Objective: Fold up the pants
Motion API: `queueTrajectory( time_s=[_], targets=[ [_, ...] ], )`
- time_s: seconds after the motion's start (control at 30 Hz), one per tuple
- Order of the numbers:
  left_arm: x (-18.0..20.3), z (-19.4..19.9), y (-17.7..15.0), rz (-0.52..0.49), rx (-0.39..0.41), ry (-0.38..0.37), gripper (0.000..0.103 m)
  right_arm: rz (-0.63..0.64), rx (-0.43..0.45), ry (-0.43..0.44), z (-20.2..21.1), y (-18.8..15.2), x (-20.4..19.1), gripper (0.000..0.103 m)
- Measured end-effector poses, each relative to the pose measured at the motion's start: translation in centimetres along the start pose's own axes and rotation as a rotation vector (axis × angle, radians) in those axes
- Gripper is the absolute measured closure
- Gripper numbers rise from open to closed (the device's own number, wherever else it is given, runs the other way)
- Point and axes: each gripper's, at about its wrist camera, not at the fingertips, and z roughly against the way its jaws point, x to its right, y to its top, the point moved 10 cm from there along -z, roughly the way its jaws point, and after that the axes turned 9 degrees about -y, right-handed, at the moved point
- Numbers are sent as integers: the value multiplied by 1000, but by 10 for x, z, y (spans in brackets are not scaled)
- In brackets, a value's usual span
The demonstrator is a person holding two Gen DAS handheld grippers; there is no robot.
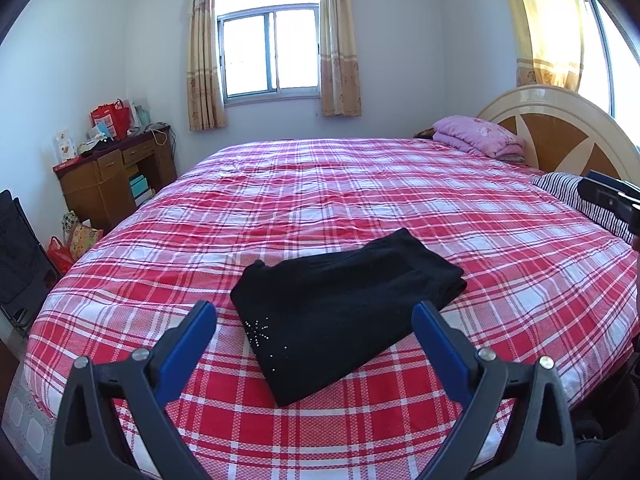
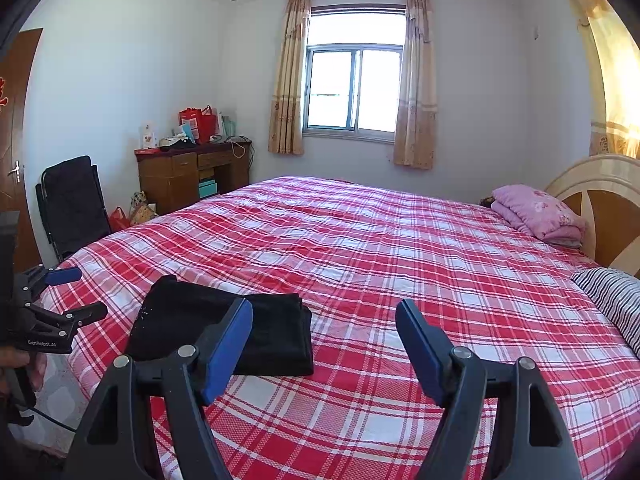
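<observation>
Red plaid bedspread (image 1: pixel 360 200) lies bare far of the folded black pants (image 1: pixel 340 320) near its edge. We note left gripper (image 1: pixel 316 330) and right gripper (image 2: pixel 324 330) wide apart, empty; both bases cut off.

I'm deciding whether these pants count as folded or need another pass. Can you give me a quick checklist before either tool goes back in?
1. Pants folded into a compact stack: ok.
2. Stack lies flat on the plaid bedspread, away from its edge: ok.
3. Left tool open, empty, off the cloth: ok.
4. Right tool open, empty: ok.
5. Layers evenly aligned underneath: cannot tell.
6. Beaded decoration faces up: ok.
</observation>
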Motion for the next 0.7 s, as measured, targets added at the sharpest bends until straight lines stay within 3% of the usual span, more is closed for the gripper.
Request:
queueTrajectory(
  time_s=[0.27,0.5,0.7],
  targets=[
    [2,5,3,-30,15,41,2,10,7,-10,1,0,2,27],
    [-4,12,11,16,57,30,0,11,16,-14,2,1,2,27],
    [-8,8,9,25,46,51,0,25,17,-13,2,0,0,27]
  ],
)
